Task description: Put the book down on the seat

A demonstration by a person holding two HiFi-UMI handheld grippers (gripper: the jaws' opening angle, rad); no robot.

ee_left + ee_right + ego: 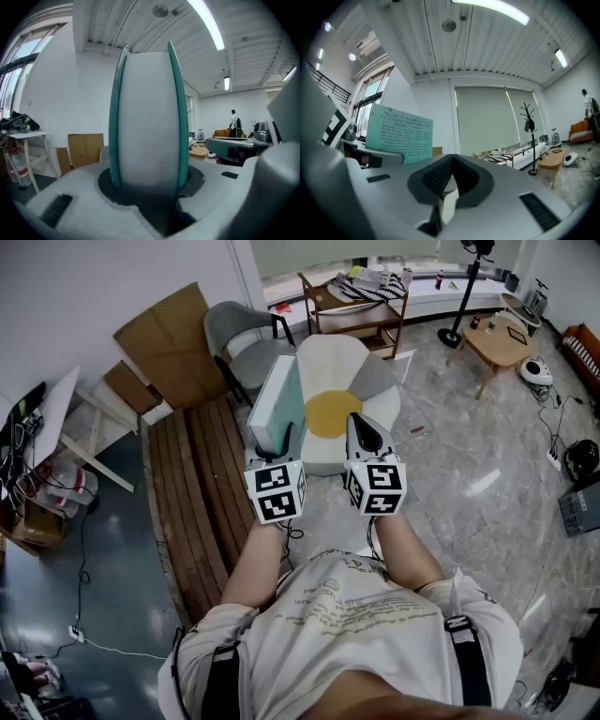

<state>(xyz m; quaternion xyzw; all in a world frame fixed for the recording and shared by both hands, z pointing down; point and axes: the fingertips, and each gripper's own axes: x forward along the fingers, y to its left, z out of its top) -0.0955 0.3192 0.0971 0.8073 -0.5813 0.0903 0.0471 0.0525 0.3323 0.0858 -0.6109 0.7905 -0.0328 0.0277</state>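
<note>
A teal-covered book [279,404] stands upright in my left gripper [281,442], over the left edge of the flower-shaped seat [330,413], which has a yellow centre and white and grey petals. In the left gripper view the book [149,122] fills the middle, edge on, with white pages between teal covers. The left gripper [149,180] is shut on its lower end. My right gripper [359,427] hovers over the seat just right of the book, shut and holding nothing. The right gripper view shows its jaws [451,164] closed together and the book's printed back cover [399,133] at left.
A grey chair [246,343] and a wooden shelf trolley [356,301] stand behind the seat. Cardboard sheets [169,343] lean on the wall at left, above a wooden slatted platform [202,484]. A small wooden table [497,343] and a coat stand [464,296] are at far right.
</note>
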